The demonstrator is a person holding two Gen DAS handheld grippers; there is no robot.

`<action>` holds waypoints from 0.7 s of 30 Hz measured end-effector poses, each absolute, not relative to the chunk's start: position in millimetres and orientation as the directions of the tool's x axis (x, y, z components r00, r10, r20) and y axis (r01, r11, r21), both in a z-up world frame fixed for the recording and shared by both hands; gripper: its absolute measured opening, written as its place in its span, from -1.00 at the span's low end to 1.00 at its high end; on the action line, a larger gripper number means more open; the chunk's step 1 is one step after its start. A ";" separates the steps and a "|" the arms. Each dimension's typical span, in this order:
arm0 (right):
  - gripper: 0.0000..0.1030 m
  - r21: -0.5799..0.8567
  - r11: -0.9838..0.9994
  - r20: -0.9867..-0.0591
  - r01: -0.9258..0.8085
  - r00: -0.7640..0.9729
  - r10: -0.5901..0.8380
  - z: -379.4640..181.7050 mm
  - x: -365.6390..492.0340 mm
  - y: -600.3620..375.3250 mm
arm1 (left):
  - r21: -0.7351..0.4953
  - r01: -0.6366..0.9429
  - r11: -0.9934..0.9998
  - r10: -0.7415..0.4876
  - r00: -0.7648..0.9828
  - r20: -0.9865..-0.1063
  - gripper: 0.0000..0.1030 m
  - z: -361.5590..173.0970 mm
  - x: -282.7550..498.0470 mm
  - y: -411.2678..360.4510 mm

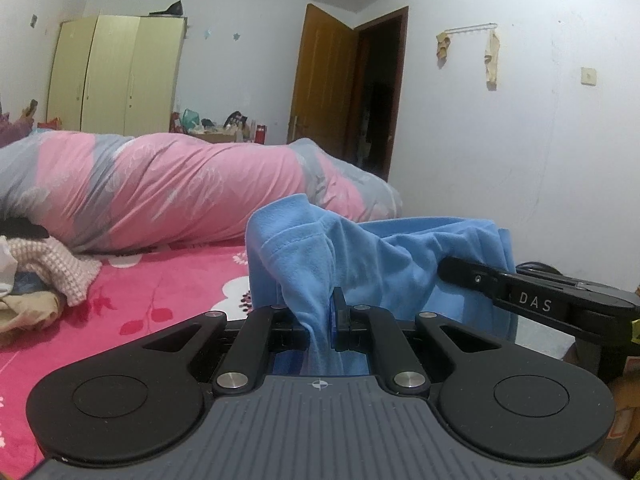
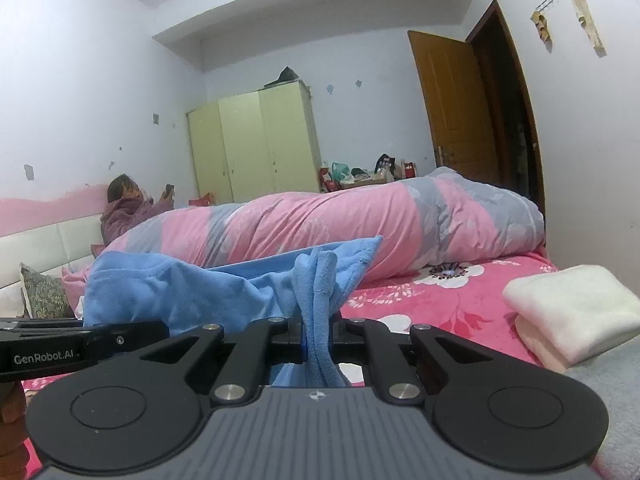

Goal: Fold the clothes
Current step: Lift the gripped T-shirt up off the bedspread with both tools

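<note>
A light blue fleece garment (image 1: 360, 252) hangs bunched between both grippers above the pink floral bed. My left gripper (image 1: 322, 316) is shut on a fold of its edge. In the right wrist view the same blue garment (image 2: 192, 292) spreads to the left, and my right gripper (image 2: 318, 332) is shut on a gathered bunch of it. The right gripper's body shows at the right of the left wrist view, and the left gripper's body reaches in from the left of the right wrist view, so the two stand close side by side.
A rolled pink and grey quilt (image 1: 180, 188) lies across the bed (image 1: 160, 292). A heap of unfolded clothes (image 1: 44, 276) sits at the left. Folded white and pink items (image 2: 572, 312) lie at the right. A person (image 2: 128, 208) sits at the headboard. Wardrobe and open door stand behind.
</note>
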State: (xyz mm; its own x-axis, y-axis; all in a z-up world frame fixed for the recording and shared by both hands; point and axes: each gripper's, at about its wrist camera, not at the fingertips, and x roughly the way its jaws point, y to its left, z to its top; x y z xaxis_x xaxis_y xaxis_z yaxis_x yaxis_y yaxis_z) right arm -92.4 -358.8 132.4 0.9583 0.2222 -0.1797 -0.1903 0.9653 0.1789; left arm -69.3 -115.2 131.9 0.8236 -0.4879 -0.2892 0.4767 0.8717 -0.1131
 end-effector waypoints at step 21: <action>-0.85 0.215 0.961 -0.159 -0.176 0.964 0.212 129.3 -99.5 -384.0 | -0.069 0.488 0.870 -0.485 0.822 -0.298 -0.88 132.5 -76.7 -136.5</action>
State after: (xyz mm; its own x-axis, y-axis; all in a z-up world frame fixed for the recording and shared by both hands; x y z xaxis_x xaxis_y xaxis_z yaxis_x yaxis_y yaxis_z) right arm -99.5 -384.0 129.3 0.9643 0.2120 -0.1587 -0.1759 0.9607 0.2146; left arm -76.7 -136.5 132.5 0.8224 -0.4848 -0.2977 0.4880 0.8701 -0.0687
